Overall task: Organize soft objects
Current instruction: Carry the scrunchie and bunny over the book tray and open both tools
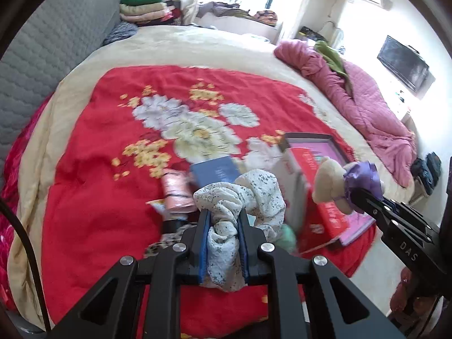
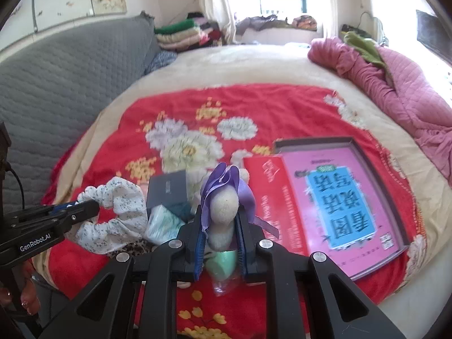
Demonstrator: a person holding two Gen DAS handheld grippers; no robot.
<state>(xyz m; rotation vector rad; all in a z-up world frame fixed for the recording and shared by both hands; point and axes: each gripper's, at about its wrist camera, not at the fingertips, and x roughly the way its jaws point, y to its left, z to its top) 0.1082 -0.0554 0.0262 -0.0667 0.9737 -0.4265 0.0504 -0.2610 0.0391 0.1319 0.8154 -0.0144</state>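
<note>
While your left gripper [image 1: 223, 220] is clamped on a white speckled scrunchie [image 1: 243, 195], its blue pads pinching a bunched fold of the fabric, your right gripper [image 2: 219, 223] is closed on a small cream plush toy [image 2: 223, 206] with a purple ribbon [image 2: 226, 180] around it. Both soft things hang above the red flowered blanket [image 1: 99, 169] on the bed, not resting on it. From the left wrist view you see the plush from the side, near the right edge, with its ribbon pressed against the right gripper's black fingers [image 1: 375, 206]; the same view shows a pink striped item [image 1: 175, 192] and a blue book [image 1: 217, 172] lying just beyond the scrunchie, both blurred. From the right wrist view you get what the left one hides: the scrunchie's full open loop dangling off the left gripper's tip at the left edge, a pale green item [image 2: 223, 262] directly under the plush, a dark box [image 2: 166, 189], and the shallow tray [image 2: 310, 141] holding a pink book [image 2: 339, 195] with a red booklet [image 2: 271, 186] beside it. A pink quilt [image 2: 395, 84] is heaped along the bed's far right side.
</note>
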